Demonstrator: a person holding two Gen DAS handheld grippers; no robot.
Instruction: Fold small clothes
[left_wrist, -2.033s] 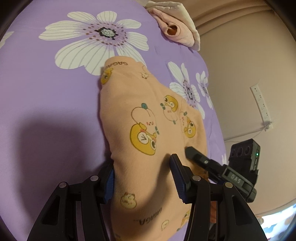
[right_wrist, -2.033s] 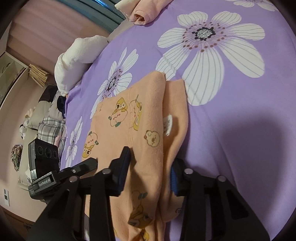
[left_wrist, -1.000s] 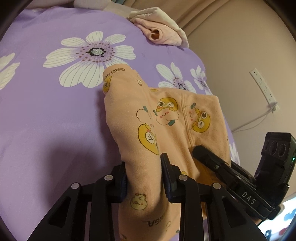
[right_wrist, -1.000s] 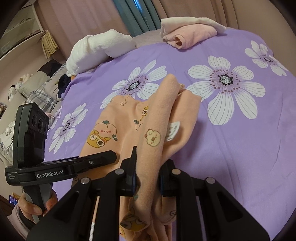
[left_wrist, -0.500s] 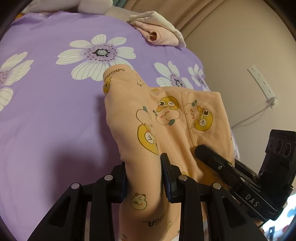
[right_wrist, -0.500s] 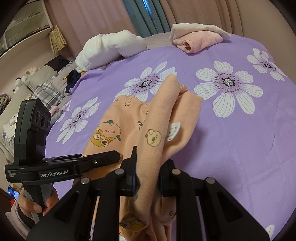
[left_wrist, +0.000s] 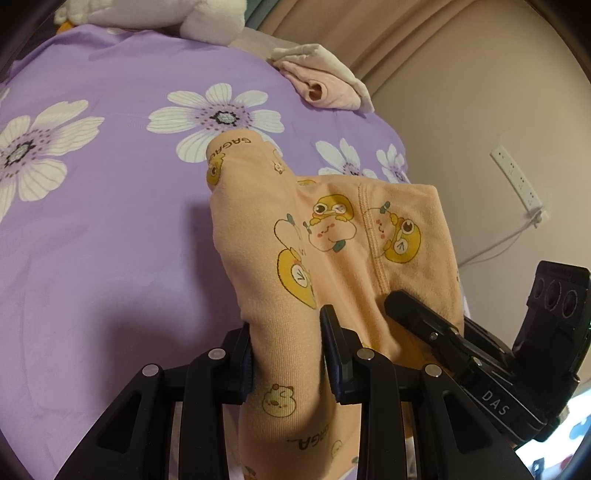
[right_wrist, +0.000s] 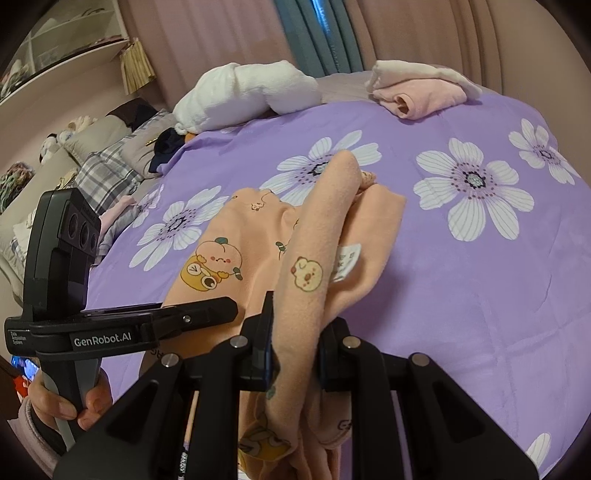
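A small peach garment (left_wrist: 295, 229) printed with yellow cartoon animals lies partly on a purple flowered bed cover (left_wrist: 92, 240), its near end lifted. My left gripper (left_wrist: 286, 347) is shut on a bunched fold at the garment's left side. My right gripper (right_wrist: 295, 339) is shut on a fold at the other side of the peach garment (right_wrist: 317, 236), where a white label shows. Each gripper appears in the other's view: the right one (left_wrist: 424, 317) beside the cloth, the left one (right_wrist: 207, 312) held by a hand (right_wrist: 74, 402). The garment's lower part hangs out of sight below the fingers.
A folded pink and cream garment (right_wrist: 421, 92) lies at the bed's far edge, with a white plush pillow (right_wrist: 243, 96) beside it. A sofa with plaid cloth (right_wrist: 107, 170) stands to the left. A wall with a power strip (left_wrist: 517, 181) borders the bed's right side.
Both grippers have drawn back and slightly up with the garment, so more of the bed and its far edge shows. Their grips on the folds have not changed.
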